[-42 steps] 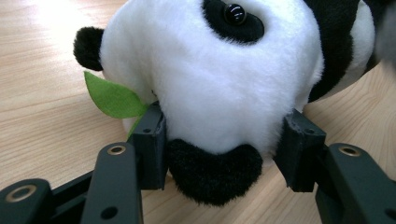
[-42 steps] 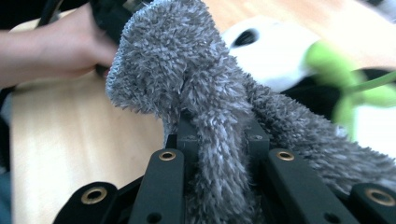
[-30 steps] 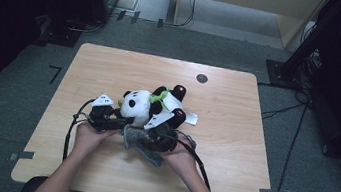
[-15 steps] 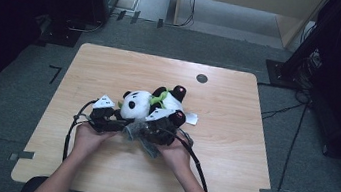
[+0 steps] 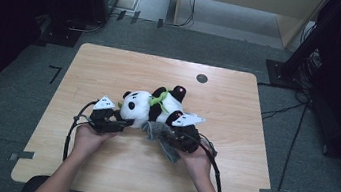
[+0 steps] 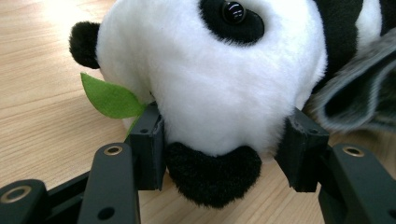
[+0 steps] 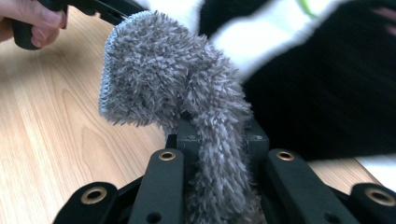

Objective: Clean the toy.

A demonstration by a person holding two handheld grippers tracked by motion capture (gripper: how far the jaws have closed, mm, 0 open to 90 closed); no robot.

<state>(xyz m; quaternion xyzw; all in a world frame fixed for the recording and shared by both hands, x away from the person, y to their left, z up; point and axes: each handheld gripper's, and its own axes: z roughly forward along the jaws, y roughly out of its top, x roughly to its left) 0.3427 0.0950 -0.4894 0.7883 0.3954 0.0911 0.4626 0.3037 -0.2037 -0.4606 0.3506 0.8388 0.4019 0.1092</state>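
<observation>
Left gripper (image 6: 219,144) clamped the plush panda's (image 6: 210,79) head on the wooden table (image 5: 111,72). Right gripper (image 7: 217,135) pinched a fuzzy grey cloth (image 7: 159,79) tight beside the panda's body.

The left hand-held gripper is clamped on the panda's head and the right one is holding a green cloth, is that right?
Not quite. The cloth pinched in the right hand-held gripper is grey and fluffy, not green, as the right gripper view shows. The left hand-held gripper does clamp the plush panda by its head.

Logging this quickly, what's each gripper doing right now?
Left gripper: closed on the head of the black-and-white plush panda.
Right gripper: closed on the fluffy grey cloth.
</observation>
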